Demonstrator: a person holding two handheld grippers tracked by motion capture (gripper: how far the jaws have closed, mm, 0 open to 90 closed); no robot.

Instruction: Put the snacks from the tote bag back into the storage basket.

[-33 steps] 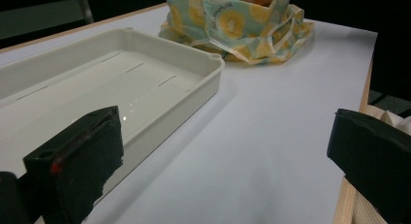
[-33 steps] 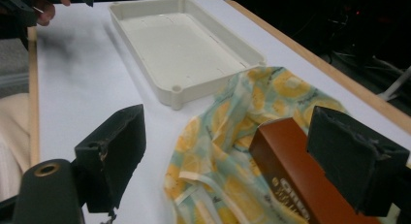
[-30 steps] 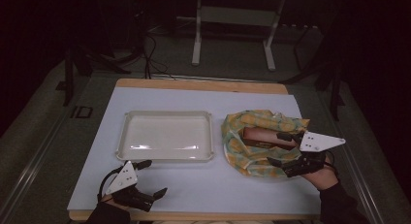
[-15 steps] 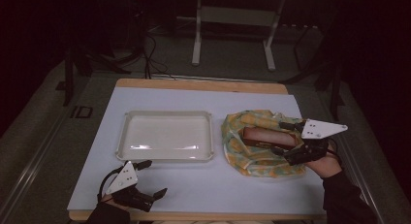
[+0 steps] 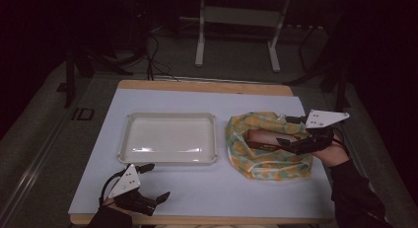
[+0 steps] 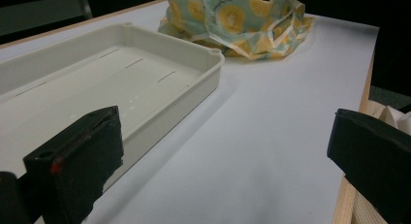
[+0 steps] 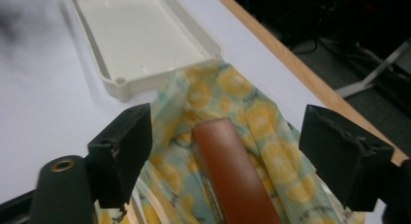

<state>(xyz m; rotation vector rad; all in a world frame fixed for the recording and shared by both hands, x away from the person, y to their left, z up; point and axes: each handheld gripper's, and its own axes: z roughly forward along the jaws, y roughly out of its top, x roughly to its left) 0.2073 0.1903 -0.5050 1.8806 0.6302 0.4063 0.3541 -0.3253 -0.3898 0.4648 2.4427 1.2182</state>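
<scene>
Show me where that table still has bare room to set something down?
Bare room: the white tray itself, the front strip between tray and left gripper, and the table's far edge. Crowded: the right, where the right gripper straddles a brown box in the lemon-print bag.

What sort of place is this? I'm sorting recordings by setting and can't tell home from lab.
Probably a lab or workshop set up for recording, not a home: a bare white table in a dark room, cables trailing on the floor behind it, and a metal stand beyond.

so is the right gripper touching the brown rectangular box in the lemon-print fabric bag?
Apart. The right gripper view shows the box between the right gripper's pads, bag fabric visible either side.
</scene>
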